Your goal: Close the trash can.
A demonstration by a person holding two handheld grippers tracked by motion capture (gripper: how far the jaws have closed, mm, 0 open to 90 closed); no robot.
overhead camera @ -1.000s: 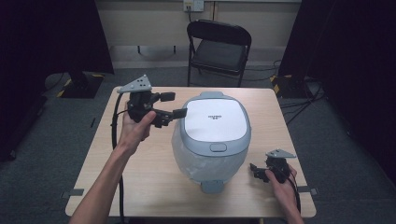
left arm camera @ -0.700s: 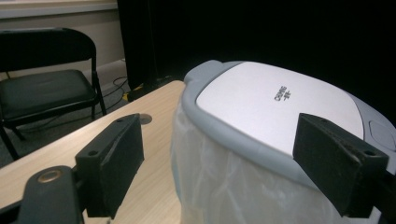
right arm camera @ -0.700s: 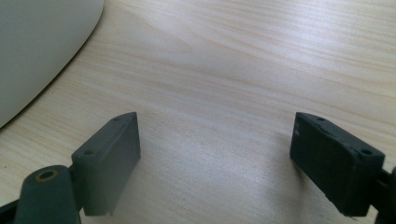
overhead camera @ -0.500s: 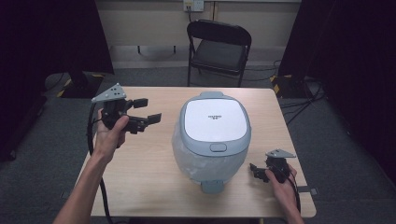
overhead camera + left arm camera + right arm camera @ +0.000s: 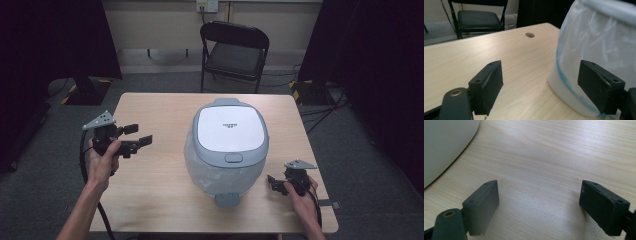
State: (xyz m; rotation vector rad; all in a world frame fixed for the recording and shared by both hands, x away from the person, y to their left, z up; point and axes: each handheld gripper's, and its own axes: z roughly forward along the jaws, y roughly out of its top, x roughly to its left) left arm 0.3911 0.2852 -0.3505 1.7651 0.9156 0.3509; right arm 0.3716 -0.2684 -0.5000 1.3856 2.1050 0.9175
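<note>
1. Holding your left gripper [image 5: 137,138] over the table's [image 5: 150,200] left edge, you keep its jaws wide apart, gripping nothing.
2. Your right gripper [image 5: 272,181] sits low near the front right corner, jaws wide, empty.
3. Between them stands the lidded bin [image 5: 227,142], mid-table, well clear of both.

Lidded bin [image 5: 228,145] blocks worktop [image 5: 155,195] centre; open wood left and right; left tool [image 5: 136,136] well apart from bin.
</note>
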